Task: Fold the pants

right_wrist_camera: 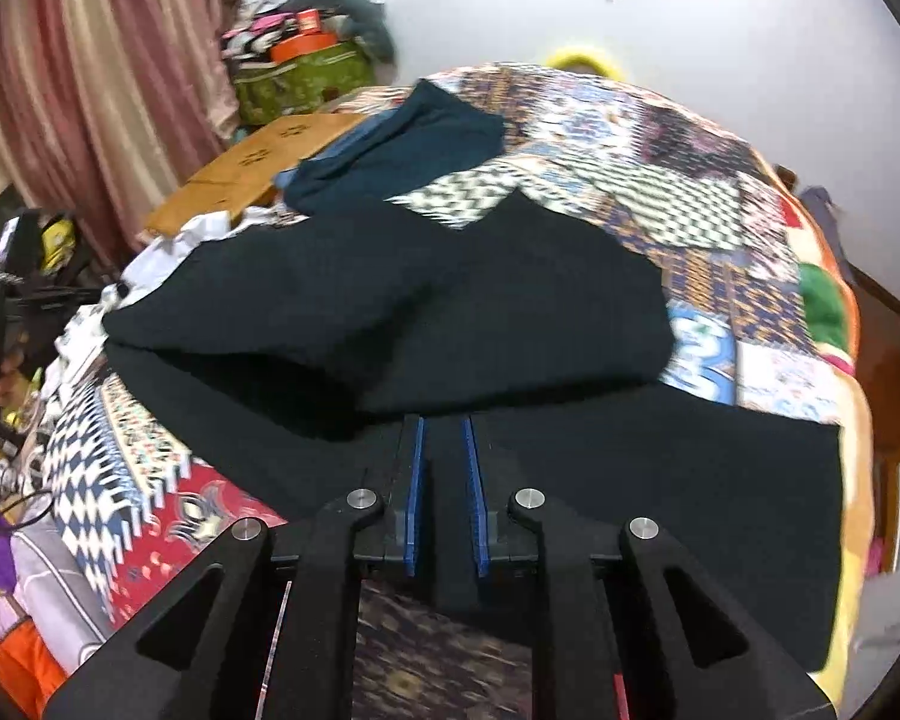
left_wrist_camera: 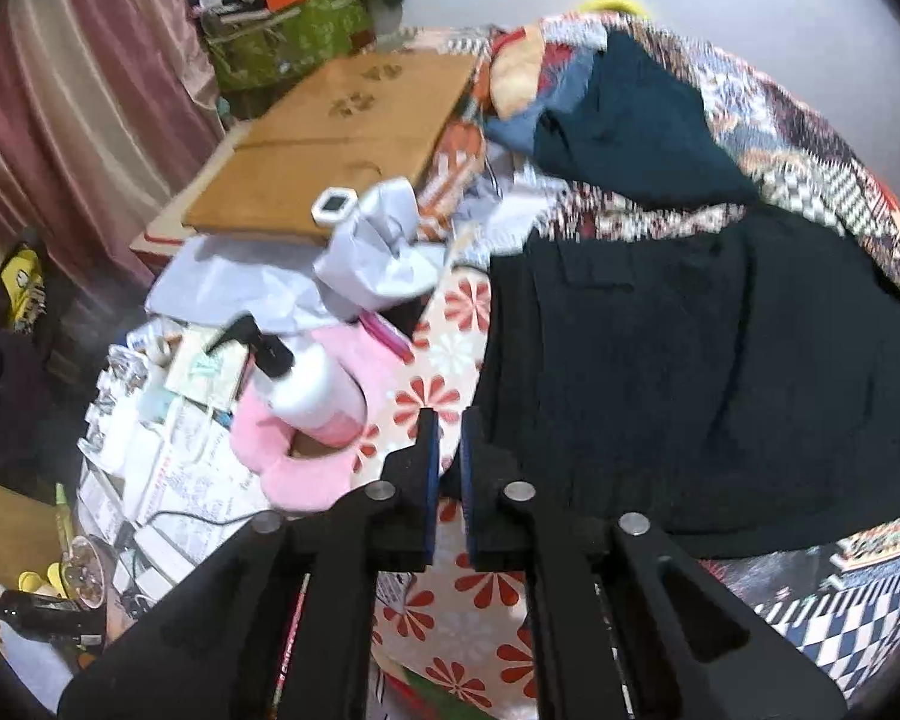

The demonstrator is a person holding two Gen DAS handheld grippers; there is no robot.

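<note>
The black pants lie spread on a bed covered by a patchwork quilt. In the right wrist view they fill the middle of the frame, with one layer folded over another: an upper flap ends in a curved edge just above the right gripper, and a flat lower layer runs out to the lower right. The right gripper's jaws stand a narrow gap apart, with black cloth showing between the blue pads; whether they pinch the cloth cannot be told.

In the left wrist view the pants take up the right half of the frame. The left gripper sits at their lower left edge, over a sheet with red flowers. Its jaws are also narrow, with nothing clearly between them, though the right finger touches or overlaps the pants' edge.

A dark teal garment lies further up the bed. At the left are a white pump bottle on a pink cushion, a brown board and a pink curtain.
</note>
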